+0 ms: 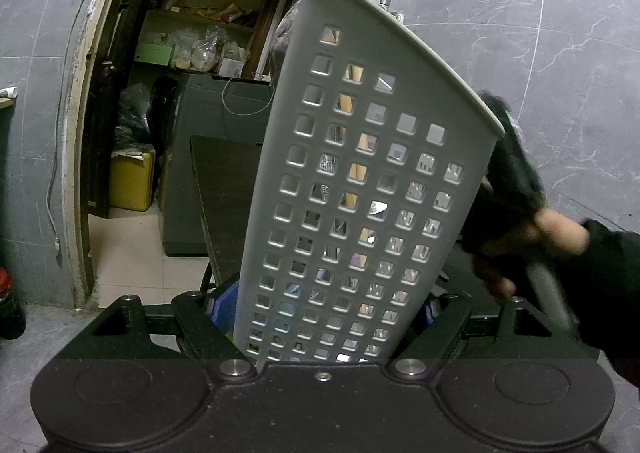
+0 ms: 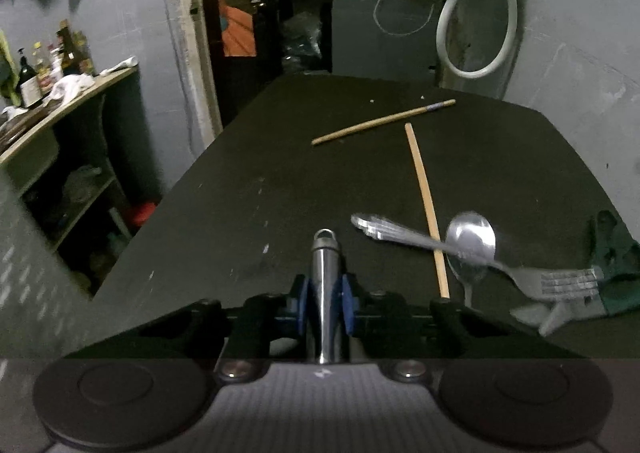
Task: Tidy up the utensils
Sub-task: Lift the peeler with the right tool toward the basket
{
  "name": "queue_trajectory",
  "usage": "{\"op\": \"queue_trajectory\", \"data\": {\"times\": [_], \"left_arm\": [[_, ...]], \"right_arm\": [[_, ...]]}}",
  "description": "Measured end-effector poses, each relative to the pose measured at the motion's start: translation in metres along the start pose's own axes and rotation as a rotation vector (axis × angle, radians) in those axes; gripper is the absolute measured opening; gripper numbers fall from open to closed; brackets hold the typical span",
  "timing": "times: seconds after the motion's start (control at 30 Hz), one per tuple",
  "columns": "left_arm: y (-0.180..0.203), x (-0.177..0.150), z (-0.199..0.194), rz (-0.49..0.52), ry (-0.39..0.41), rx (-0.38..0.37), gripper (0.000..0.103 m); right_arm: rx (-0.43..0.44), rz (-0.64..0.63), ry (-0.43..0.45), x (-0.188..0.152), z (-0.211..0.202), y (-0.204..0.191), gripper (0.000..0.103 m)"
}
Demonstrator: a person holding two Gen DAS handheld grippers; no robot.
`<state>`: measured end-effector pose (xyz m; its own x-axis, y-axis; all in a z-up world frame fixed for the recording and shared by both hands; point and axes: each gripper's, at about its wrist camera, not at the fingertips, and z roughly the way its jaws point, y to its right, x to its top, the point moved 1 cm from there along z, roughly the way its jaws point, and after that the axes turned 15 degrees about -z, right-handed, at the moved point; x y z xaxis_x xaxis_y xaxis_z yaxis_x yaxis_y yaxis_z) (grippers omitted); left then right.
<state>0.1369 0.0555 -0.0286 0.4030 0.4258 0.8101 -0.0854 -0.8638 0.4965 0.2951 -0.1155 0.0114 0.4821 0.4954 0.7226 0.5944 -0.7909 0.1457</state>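
Observation:
In the left wrist view my left gripper (image 1: 324,329) is shut on a white perforated utensil holder (image 1: 360,173) and holds it upright; wooden chopsticks and metal utensils show through its square holes. In the right wrist view my right gripper (image 2: 325,305) is shut on a steel utensil handle (image 2: 326,285) with a ring at its end; the utensil's head is hidden. On the dark table (image 2: 280,181) lie two wooden chopsticks (image 2: 382,121) (image 2: 426,209), a metal fork (image 2: 400,233) and a metal spoon (image 2: 471,243), to the right of my right gripper.
A gloved hand with the other gripper (image 1: 520,213) is blurred right of the holder. A green cloth (image 2: 616,265) lies at the table's right edge. A shelf with bottles (image 2: 48,69) stands left. A doorway to a storage room (image 1: 200,53) and a hanging hose (image 2: 480,33) are behind.

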Motion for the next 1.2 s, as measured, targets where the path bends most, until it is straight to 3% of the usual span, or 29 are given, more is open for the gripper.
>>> {"op": "queue_trajectory", "data": {"times": [0.3, 0.5, 0.6, 0.67, 0.73, 0.83, 0.93, 1.0, 1.2], "left_arm": [[0.0, -0.001, 0.0, -0.001, 0.002, 0.002, 0.081], [0.0, -0.001, -0.001, -0.001, 0.001, 0.001, 0.082], [0.0, -0.001, -0.001, -0.002, 0.001, 0.0, 0.082], [0.0, -0.001, -0.001, -0.002, 0.001, 0.001, 0.082], [0.0, -0.001, -0.001, -0.002, 0.001, 0.001, 0.082], [0.0, -0.001, -0.001, -0.002, 0.001, 0.001, 0.082], [0.0, -0.001, -0.001, -0.002, 0.001, 0.0, 0.082], [0.0, -0.001, -0.001, -0.001, 0.001, 0.001, 0.082], [0.0, -0.001, -0.001, -0.002, 0.001, 0.002, 0.082]], "right_arm": [[0.021, -0.095, -0.015, -0.051, -0.062, -0.014, 0.02], [0.019, -0.131, -0.028, -0.054, -0.068, -0.02, 0.021], [0.036, -0.116, -0.025, -0.052, -0.062, -0.017, 0.035], [0.055, -0.106, -0.02, -0.049, -0.057, -0.013, 0.036], [0.071, -0.095, -0.016, -0.048, -0.054, -0.01, 0.036], [0.097, -0.1, -0.004, -0.049, -0.053, -0.008, 0.02], [0.122, -0.053, 0.001, -0.05, -0.055, -0.001, 0.02], [0.116, -0.036, 0.037, -0.049, -0.062, 0.004, 0.02], [0.064, -0.03, 0.277, -0.041, -0.117, 0.007, 0.02]]}}
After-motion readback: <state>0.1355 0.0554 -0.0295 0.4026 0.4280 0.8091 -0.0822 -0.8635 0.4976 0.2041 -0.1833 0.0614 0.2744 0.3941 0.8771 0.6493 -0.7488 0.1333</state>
